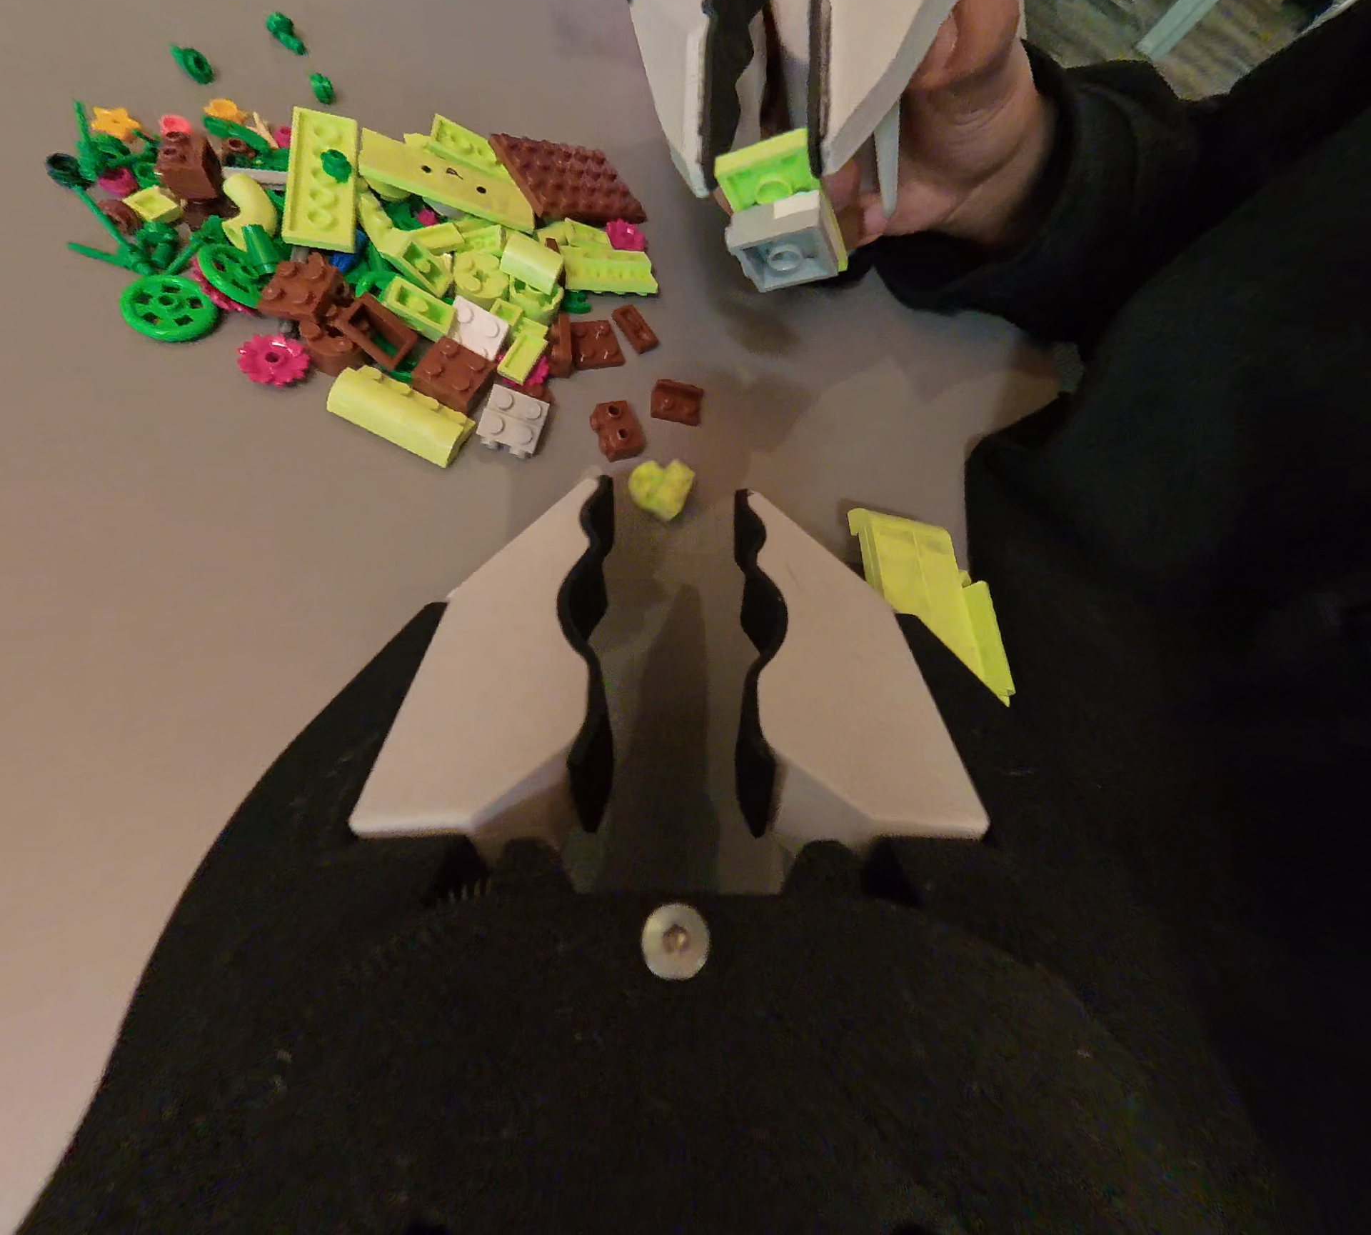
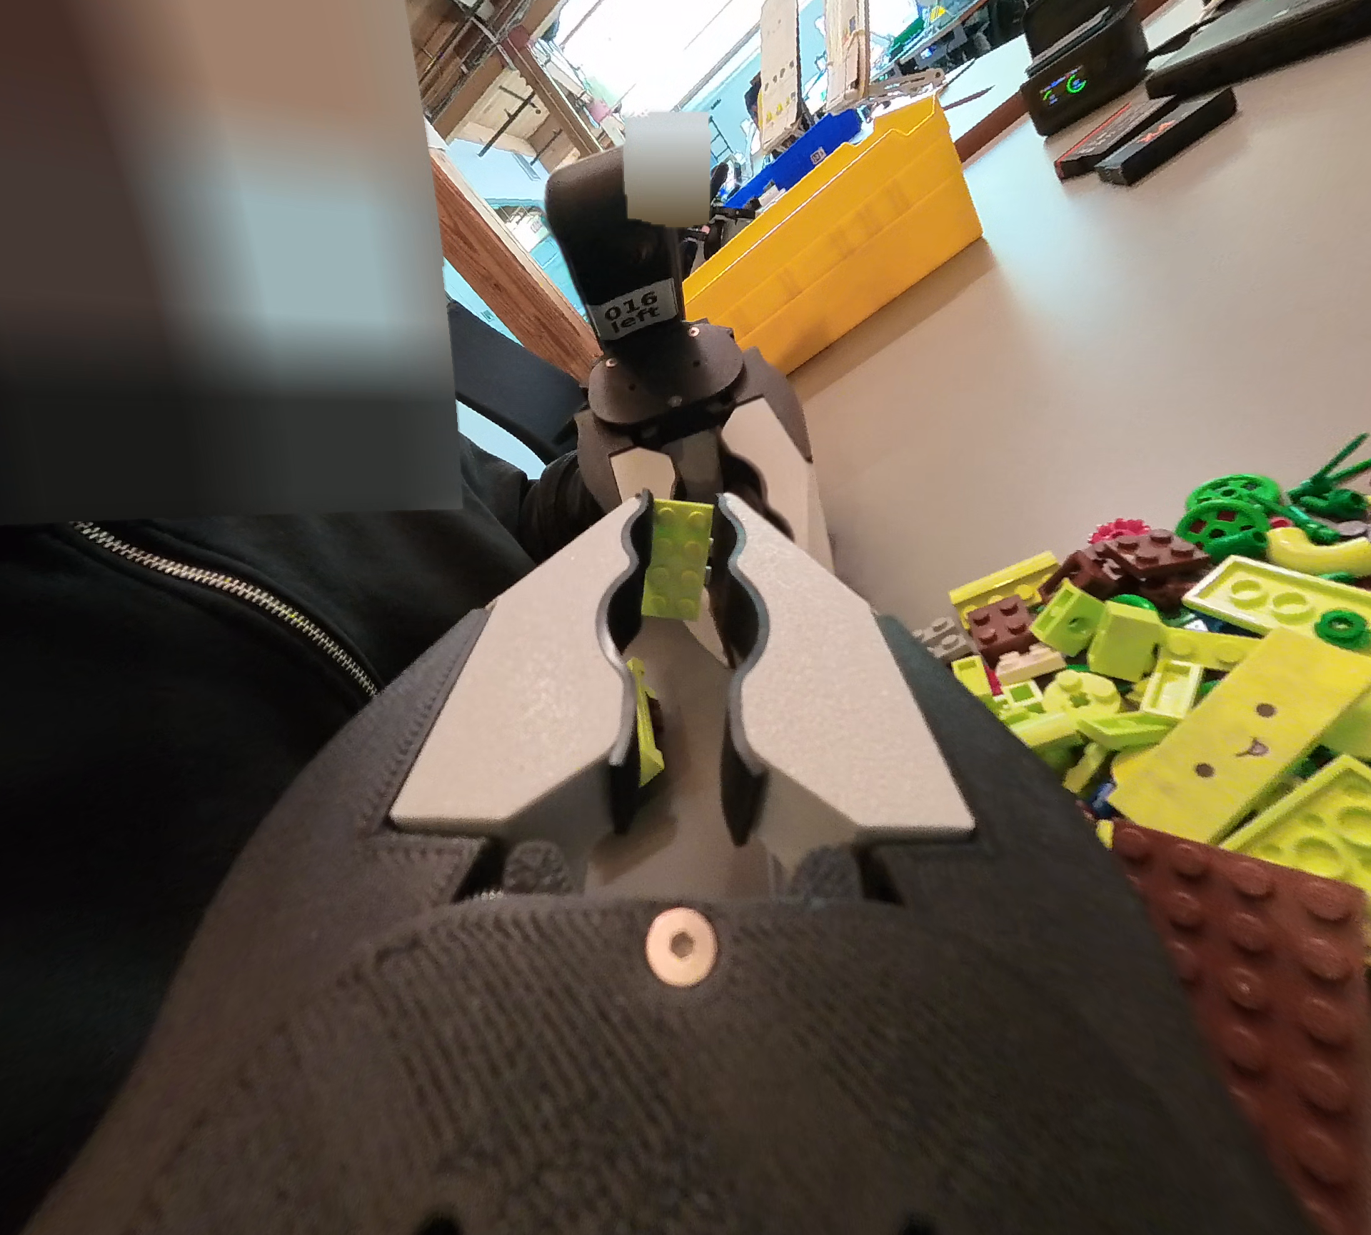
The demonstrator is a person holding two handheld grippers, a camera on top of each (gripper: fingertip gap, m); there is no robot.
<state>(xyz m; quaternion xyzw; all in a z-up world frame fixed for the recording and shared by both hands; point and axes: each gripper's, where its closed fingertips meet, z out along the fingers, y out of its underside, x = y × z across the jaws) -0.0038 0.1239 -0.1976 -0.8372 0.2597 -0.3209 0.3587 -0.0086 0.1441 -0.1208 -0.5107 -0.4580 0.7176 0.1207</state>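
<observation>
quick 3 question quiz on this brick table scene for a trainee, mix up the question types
1. True or false: the left gripper is shut on the small yellow-green heart-shaped piece.
2. What does the right gripper hold? A) a pink gear B) a small stack of lime green and grey plastic bricks C) a brown studded plate
3. Fill in: the big loose pile of plastic bricks lies on the grey ____.

Key: 1 false, it is open with the piece on the table just past its fingertips; 2 B; 3 table.
</observation>
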